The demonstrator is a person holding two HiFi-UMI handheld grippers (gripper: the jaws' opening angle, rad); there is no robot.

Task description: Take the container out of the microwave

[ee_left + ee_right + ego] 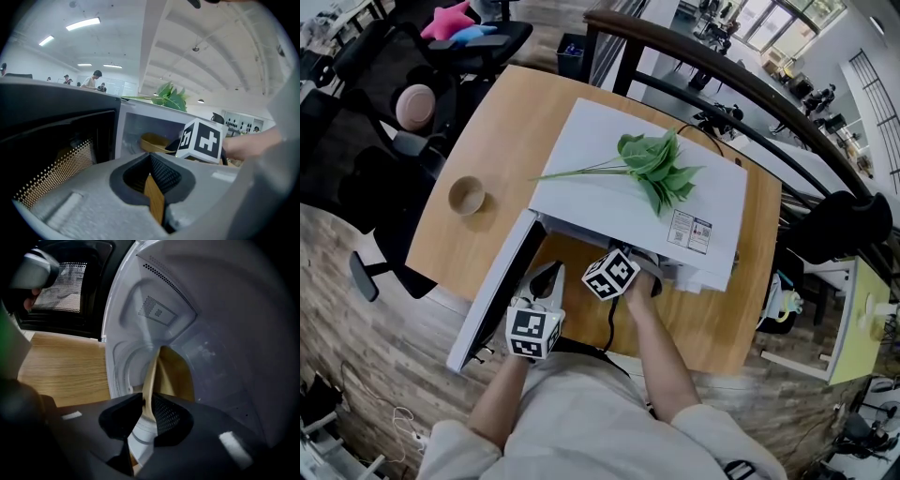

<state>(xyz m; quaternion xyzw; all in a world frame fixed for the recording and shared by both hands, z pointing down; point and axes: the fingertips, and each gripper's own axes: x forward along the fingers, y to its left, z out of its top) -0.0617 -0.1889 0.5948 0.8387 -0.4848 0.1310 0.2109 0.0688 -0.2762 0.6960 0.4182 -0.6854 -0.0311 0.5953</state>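
Observation:
A white microwave [591,141] stands on the wooden table with its door [495,298] swung open to the left. Inside lies a tan bowl-shaped container [177,373], also seen in the left gripper view [153,141]. My right gripper [147,405] reaches into the cavity and is shut on the container's rim, which runs up between its pads. In the head view only its marker cube [611,274] shows; the jaws are hidden under the microwave top. My left gripper [547,279] hangs in front of the open door, shut, with nothing in it.
A green plant sprig [652,169] lies on top of the microwave. A small round bowl [467,195] sits on the table [487,131] to the left. Office chairs [403,112] stand beyond the table's left edge. The open door's mesh window [56,166] is close on my left.

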